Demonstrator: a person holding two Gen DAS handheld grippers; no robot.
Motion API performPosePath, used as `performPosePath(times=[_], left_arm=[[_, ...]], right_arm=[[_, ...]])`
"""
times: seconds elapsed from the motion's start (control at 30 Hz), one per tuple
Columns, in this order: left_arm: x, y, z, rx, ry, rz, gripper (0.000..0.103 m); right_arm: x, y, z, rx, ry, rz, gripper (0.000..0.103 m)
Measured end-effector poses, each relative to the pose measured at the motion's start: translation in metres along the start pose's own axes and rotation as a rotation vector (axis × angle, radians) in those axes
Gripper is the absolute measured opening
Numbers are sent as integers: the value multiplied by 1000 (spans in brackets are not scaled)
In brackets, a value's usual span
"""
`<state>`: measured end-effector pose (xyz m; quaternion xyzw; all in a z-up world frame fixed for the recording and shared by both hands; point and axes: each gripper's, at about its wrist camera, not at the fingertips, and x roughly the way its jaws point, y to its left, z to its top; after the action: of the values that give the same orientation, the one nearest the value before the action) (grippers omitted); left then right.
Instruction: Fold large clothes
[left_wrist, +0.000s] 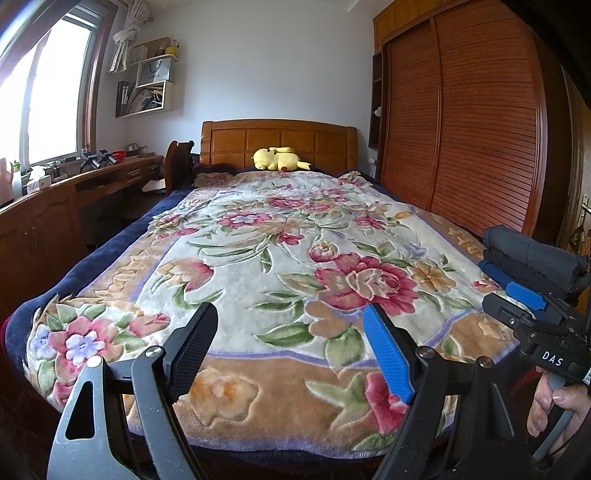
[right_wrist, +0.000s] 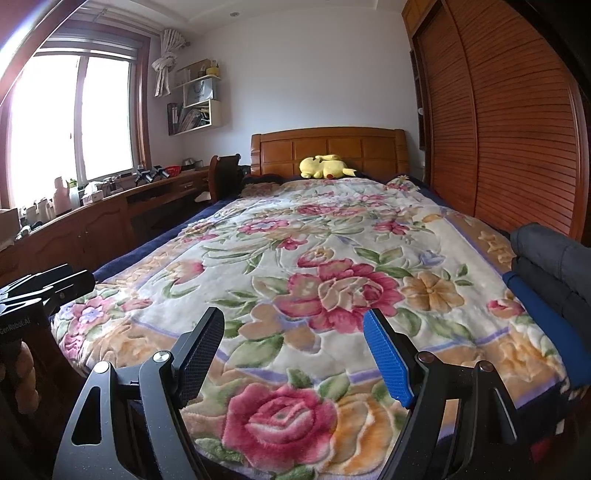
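Hovering above the foot of the bed, the left gripper (left_wrist: 291, 345) and the right gripper (right_wrist: 293, 350) both stand wide, with nothing between their jaws. At about two o'clock, on the right edge of the floral blanket (left_wrist: 258, 240), lies a stack of folded dark clothes (left_wrist: 532, 258), perhaps three pieces. Farther off, at twelve o'clock, a yellow plush toy (left_wrist: 279, 159) rests against the wooden headboard (left_wrist: 229, 142).

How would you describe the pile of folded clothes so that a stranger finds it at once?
Start at the bed with the floral blanket. Go to its near right edge, beside the wooden wardrobe. There lies the pile of folded clothes: plain dark grey and blue, the only unpatterned fabric there.
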<state>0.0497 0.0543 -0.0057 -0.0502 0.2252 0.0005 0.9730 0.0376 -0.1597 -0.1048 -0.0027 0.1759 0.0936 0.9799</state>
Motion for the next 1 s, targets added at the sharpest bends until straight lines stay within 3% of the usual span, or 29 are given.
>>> performPosePath(times=[1.0], left_arm=[[-1,-3,-2,3,-1,1,82]], right_arm=[[3,0,1,11,-4,3,79]])
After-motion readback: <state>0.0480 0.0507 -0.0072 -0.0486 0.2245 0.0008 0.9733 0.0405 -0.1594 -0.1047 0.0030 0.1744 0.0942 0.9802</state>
